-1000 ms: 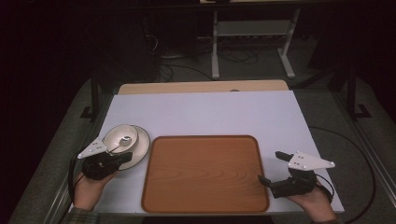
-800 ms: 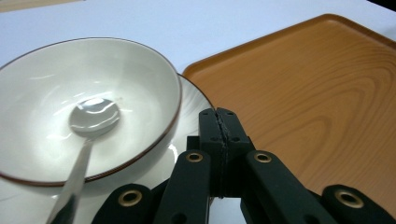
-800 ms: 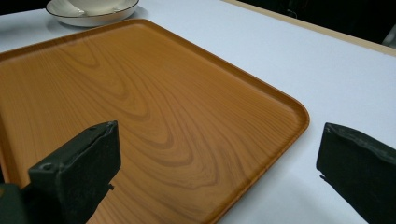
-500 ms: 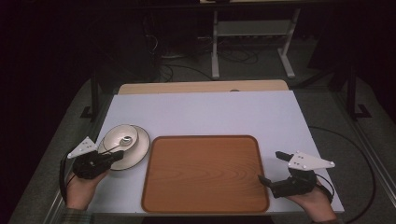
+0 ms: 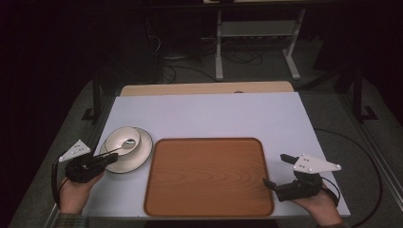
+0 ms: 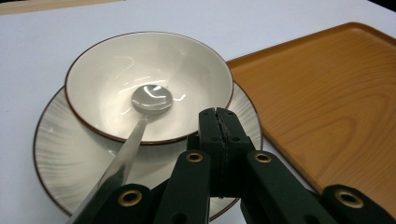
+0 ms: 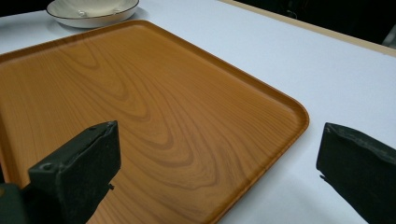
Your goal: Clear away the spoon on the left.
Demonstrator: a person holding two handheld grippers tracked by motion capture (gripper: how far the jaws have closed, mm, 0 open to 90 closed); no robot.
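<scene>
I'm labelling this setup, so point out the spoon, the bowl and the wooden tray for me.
spoon [image 6: 152, 99], left gripper view, on its round scoop lying in the bowl.
bowl [image 6: 187, 60], left gripper view, on its bare inner wall.
wooden tray [image 5: 209, 178], high view, on its bare floor.

Spoon [image 6: 150, 100] in bowl [image 6: 187, 60], on plate [image 6: 60, 163], left of tray [image 5: 209, 175]
</scene>
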